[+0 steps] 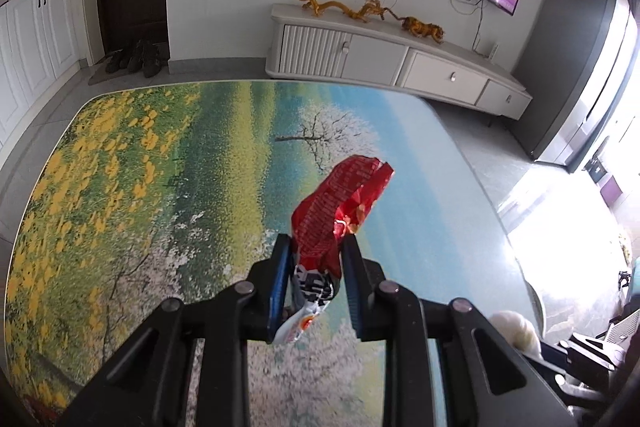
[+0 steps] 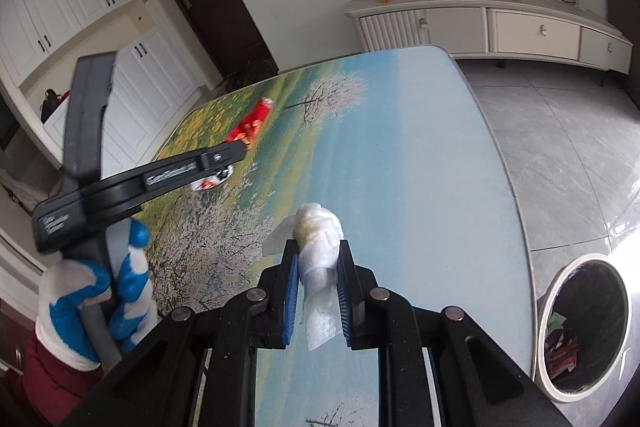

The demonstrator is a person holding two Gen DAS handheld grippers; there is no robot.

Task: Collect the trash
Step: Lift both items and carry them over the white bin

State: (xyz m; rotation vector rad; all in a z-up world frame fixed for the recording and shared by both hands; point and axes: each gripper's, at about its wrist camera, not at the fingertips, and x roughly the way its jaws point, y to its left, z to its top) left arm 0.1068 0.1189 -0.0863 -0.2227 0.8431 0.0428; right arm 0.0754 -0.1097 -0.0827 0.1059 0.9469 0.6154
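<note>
1. Left wrist view: your left gripper (image 1: 316, 247) pinches the red snack wrapper (image 1: 340, 211) between its blue pads. The wrapper's crumpled red top sticks out past the fingertips, and its white end hangs back between the fingers, all of it clear of the table (image 1: 120, 187) (the one with the printed landscape top).
2. Right wrist view: your right gripper (image 2: 318, 251) is clamped on a wadded white tissue (image 2: 320, 239), whose ball sits at the fingertips with a loose tail trailing down between the fingers.
3. In that same view your gloved left hand (image 2: 96, 303) holds the other tool to the left, the red wrapper in its tip.
4. The trash bin (image 2: 584, 327) stands on the floor just beside the table, low right of the tissue (litter already inside).
</note>
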